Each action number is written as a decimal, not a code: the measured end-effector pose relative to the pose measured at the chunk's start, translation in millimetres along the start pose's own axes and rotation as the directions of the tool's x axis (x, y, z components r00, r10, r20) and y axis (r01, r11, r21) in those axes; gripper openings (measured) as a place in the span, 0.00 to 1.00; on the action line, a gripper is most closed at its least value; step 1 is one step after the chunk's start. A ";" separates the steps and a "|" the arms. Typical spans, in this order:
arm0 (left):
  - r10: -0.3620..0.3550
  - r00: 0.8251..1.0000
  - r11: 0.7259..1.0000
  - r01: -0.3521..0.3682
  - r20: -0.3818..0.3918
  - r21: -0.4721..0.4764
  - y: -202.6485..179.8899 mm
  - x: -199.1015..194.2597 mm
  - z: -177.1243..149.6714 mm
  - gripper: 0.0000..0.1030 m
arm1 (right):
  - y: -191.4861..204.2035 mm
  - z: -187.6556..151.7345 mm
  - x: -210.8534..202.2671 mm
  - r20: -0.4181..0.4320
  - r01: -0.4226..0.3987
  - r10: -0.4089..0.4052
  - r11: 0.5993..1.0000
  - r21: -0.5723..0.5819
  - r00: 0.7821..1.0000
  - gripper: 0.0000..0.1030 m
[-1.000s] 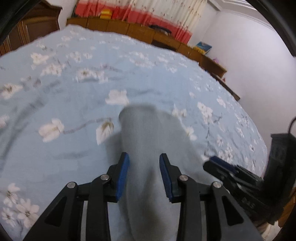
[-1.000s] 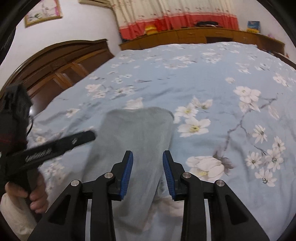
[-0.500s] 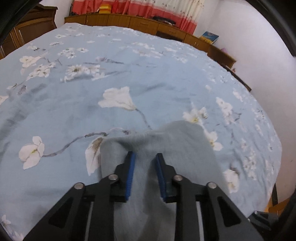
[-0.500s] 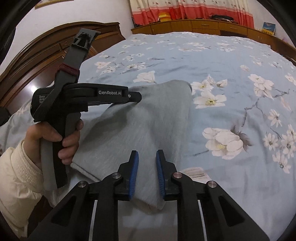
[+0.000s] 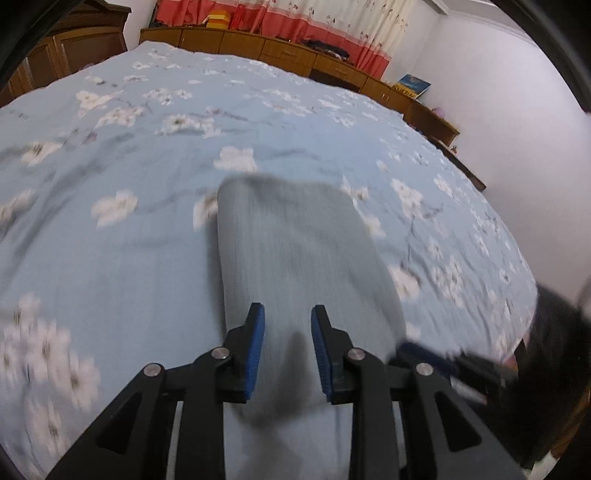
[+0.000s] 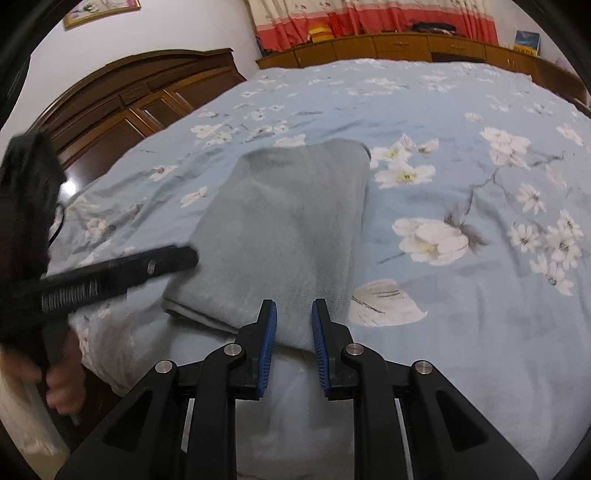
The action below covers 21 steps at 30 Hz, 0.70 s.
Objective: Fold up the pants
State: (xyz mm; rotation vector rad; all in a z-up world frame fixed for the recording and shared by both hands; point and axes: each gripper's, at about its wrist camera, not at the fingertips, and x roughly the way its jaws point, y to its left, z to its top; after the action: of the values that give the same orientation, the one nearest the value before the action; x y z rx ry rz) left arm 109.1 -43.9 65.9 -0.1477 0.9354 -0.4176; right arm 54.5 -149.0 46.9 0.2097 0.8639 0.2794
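Note:
Grey pants (image 5: 295,240) lie folded and flat on the blue flowered bedspread (image 5: 110,258), their near edge at the bed's edge. My left gripper (image 5: 288,308) hovers over that near end. Its jaws are opening, with cloth between the blue pads, and I see no pad pressing on it. In the right wrist view the left gripper (image 6: 184,256) reaches over the left edge of the pants (image 6: 295,221). My right gripper (image 6: 293,304) is shut on the near right corner of the pants. In the left wrist view it shows blurred at the lower right (image 5: 413,349).
A dark wooden wardrobe (image 6: 129,107) stands left of the bed. Low wooden cabinets (image 5: 288,48) run under a red-and-cream curtain (image 5: 314,18) along the far wall. A white wall (image 5: 517,129) closes the right side. A person's hand (image 6: 62,384) holds the left gripper's handle.
Half a second ago the pants were raised and the left gripper was near their far end. It has drawn back and the pants lie flat. Both pairs of jaws are narrower than a second ago.

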 end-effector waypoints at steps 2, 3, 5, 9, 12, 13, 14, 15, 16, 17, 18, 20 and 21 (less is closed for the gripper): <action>0.058 0.998 0.998 -0.058 -0.005 0.025 -1.9 4.5 -10.7 0.28 | -3.1 -0.2 7.7 -0.021 0.004 -0.004 1.000 0.012 1.000 0.20; 0.083 0.996 0.996 -0.083 -0.014 0.030 -2.0 7.6 -13.8 0.32 | -3.5 -0.3 6.8 -0.025 0.007 -0.006 1.000 0.024 1.000 0.20; 0.097 0.995 0.995 -0.097 -0.018 0.016 -2.0 8.6 -17.9 0.33 | -1.6 -0.1 -3.1 -0.011 0.013 -0.012 1.000 0.028 1.000 0.20; 0.102 0.995 0.995 -0.102 0.019 0.019 -10.2 -9.6 -24.9 0.33 | 4.3 0.3 -25.8 0.013 0.068 -0.069 0.998 0.012 0.998 0.42; 0.115 0.993 0.993 -0.116 0.031 0.031 -16.5 -18.5 -32.5 0.37 | 6.2 -4.0 -39.2 0.028 0.094 -0.095 0.995 0.020 0.995 0.56; 0.122 0.992 0.992 -0.122 0.030 0.029 -18.3 -20.2 -34.7 0.44 | 6.8 -6.7 -42.7 0.030 0.103 -0.104 0.994 0.021 0.994 0.58; 0.132 0.991 0.991 -0.133 0.029 0.025 -19.8 -21.8 -38.8 0.47 | 7.2 -8.4 -44.4 0.029 0.112 -0.113 0.994 0.020 0.993 0.61; 0.140 0.990 0.990 -0.141 0.030 0.024 -20.6 -22.4 -41.1 0.54 | 7.5 -10.9 -45.9 0.025 0.127 -0.128 0.992 0.014 0.992 0.63; 0.154 0.988 0.988 -0.154 0.029 0.025 -21.5 -22.8 -44.6 0.63 | 7.5 -14.1 -46.0 0.017 0.146 -0.146 0.989 0.008 0.989 0.64; 0.169 0.985 0.985 -0.170 0.027 0.029 -22.4 -22.4 -47.5 0.68 | 6.7 -16.2 -45.7 0.012 0.155 -0.155 0.988 0.005 0.988 0.66; 0.186 0.982 0.982 -0.187 0.023 0.030 -23.0 -21.4 -50.1 0.74 | 5.3 -18.9 -44.2 0.001 0.167 -0.167 0.986 0.004 0.986 0.68; 0.210 0.978 0.977 -0.210 0.017 0.026 -22.3 -19.3 -55.1 0.79 | 0.7 -23.1 -38.6 -0.023 0.188 -0.188 0.982 0.014 0.982 0.70; 0.216 0.976 0.976 -0.216 0.010 0.023 -21.1 -17.1 -56.3 0.83 | -0.8 -24.3 -35.2 -0.035 0.194 -0.193 0.981 0.018 0.981 0.70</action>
State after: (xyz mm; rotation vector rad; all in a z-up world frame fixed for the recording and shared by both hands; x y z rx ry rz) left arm 48.9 -53.0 51.8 -0.0246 0.9275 -0.2265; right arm 14.2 -159.5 56.5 0.1402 0.9130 0.0919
